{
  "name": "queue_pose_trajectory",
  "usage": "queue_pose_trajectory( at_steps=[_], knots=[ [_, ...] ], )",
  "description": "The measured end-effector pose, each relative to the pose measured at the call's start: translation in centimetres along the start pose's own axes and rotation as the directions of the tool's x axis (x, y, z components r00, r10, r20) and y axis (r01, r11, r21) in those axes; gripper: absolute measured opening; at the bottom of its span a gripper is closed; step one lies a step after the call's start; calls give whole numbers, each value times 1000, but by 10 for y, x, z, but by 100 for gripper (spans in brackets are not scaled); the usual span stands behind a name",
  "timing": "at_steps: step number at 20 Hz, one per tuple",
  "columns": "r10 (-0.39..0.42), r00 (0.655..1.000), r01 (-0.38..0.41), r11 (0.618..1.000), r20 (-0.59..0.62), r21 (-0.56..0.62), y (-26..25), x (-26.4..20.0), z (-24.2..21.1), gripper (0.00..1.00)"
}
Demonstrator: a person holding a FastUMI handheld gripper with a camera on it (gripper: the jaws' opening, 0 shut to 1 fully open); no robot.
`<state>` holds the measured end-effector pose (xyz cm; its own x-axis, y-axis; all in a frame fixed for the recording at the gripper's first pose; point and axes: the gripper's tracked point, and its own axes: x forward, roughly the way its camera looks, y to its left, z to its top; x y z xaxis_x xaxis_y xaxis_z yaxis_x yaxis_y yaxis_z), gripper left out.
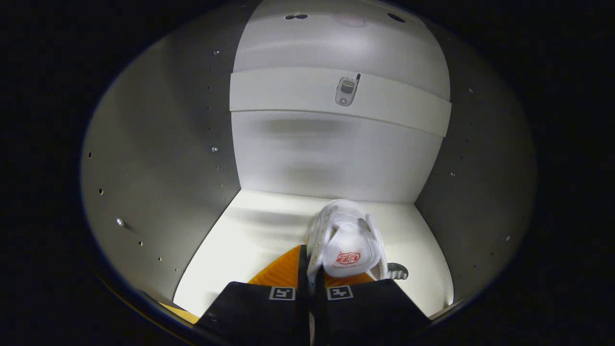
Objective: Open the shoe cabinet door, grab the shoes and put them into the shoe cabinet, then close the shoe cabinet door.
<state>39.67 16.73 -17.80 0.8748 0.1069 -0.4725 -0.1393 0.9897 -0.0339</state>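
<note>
Reaching into the shoe cabinet (158,202), the gripper (311,293) pinches the white sneaker's (347,242) side wall between nearly closed fingers, holding it over the cabinet floor (250,240). Placing step; next probably lowering, then letting go.

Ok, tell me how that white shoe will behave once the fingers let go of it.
The white shoe looks soft-sided, pinched at its edge by the gripper, so it probably flexes. It seems light for its size. Hanging above the cabinet floor, it may tip sideways on release.
</note>
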Motion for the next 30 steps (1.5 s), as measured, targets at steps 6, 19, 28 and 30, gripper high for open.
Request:
queue_pose_trajectory(
  at_steps=[6,19,28,30],
  knots=[
    [37,999,-37,999,-2,19,16,-13,-6,48],
    [-9,987,-13,991,163,133,2,-103,26,98],
    [52,929,-79,995,365,60,21,-280,34,98],
    [65,910,-92,995,410,48,24,-328,30,98]
  ],
)
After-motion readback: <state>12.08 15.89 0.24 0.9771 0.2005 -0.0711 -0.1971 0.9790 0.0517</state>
